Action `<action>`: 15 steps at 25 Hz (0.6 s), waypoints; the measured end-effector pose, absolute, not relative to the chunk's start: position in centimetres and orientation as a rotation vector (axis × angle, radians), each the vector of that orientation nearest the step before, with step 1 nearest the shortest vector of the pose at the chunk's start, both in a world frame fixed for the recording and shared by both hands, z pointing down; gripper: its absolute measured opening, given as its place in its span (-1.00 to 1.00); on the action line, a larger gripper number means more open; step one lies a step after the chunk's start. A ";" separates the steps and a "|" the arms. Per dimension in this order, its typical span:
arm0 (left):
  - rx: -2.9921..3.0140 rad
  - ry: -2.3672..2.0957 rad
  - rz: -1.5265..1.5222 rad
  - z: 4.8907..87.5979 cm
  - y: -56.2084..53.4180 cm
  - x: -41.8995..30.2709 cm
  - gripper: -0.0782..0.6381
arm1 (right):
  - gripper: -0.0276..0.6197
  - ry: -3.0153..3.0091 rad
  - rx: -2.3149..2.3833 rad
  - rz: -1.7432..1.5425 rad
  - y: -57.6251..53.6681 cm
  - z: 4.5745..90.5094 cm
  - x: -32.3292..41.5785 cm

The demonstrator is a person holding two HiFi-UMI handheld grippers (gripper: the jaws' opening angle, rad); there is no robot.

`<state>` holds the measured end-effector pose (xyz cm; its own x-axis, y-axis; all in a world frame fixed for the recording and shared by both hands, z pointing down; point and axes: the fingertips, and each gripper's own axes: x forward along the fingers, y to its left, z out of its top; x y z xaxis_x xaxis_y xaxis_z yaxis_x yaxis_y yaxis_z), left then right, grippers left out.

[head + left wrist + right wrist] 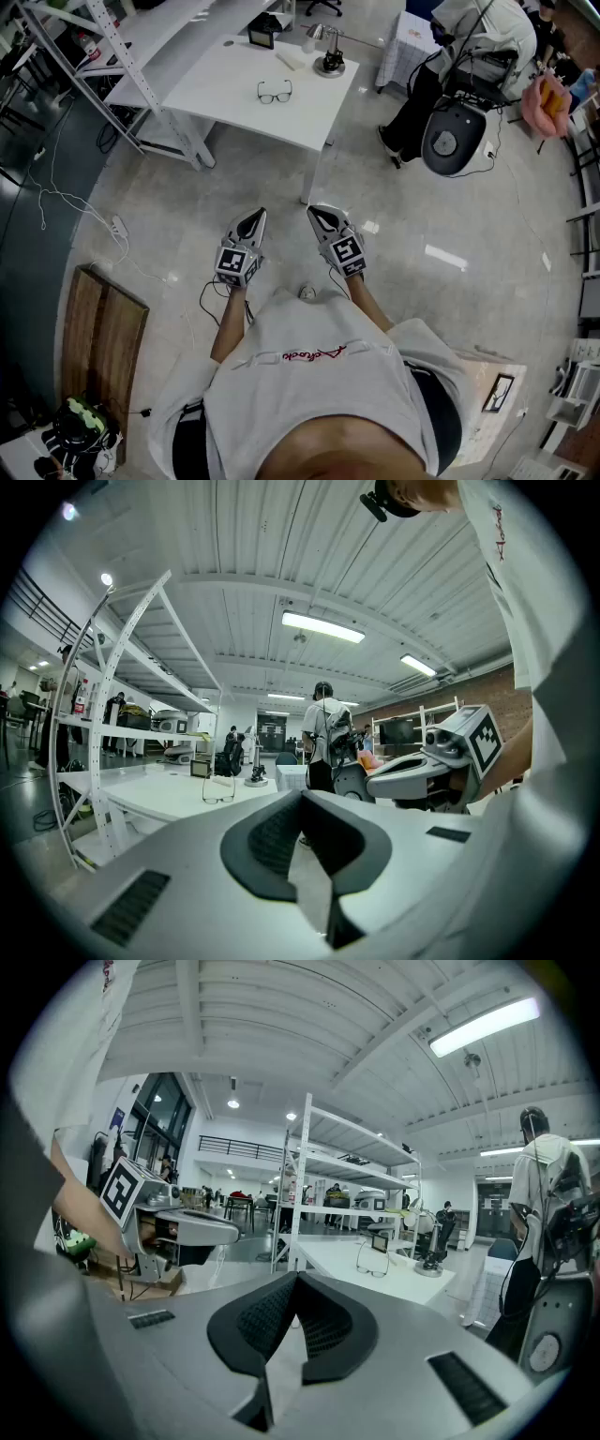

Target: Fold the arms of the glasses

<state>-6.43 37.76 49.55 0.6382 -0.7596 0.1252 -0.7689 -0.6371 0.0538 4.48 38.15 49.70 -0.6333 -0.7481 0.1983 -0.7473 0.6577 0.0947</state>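
The glasses (275, 92) are lying on the white surface (225, 84), arms seemingly unfolded, so all the folding is waiting. The left tongs (255, 221) and right tongs (319, 217) are hovering far off, both pinched together, empty.

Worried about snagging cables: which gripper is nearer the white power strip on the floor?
Left. In the head view the left gripper hangs to the right of the power strip; the right gripper is farther right, beyond the left one.

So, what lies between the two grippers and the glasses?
Only bare floor, then the near edge of the table before the glasses; the head view shows it.
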 end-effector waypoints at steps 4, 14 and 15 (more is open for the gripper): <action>2.757 -1.289 0.161 49.5 38.1 -6.2 -0.72 | -0.94 -2.665 1.204 -0.008 38.5 49.6 4.3; 2.724 -1.266 0.202 50.7 39.4 -4.8 -0.72 | -0.93 -2.690 1.220 0.032 39.6 50.1 5.9; 2.717 -1.261 0.207 50.9 39.5 -4.5 -0.72 | -0.93 -2.693 1.222 0.035 39.6 50.1 6.2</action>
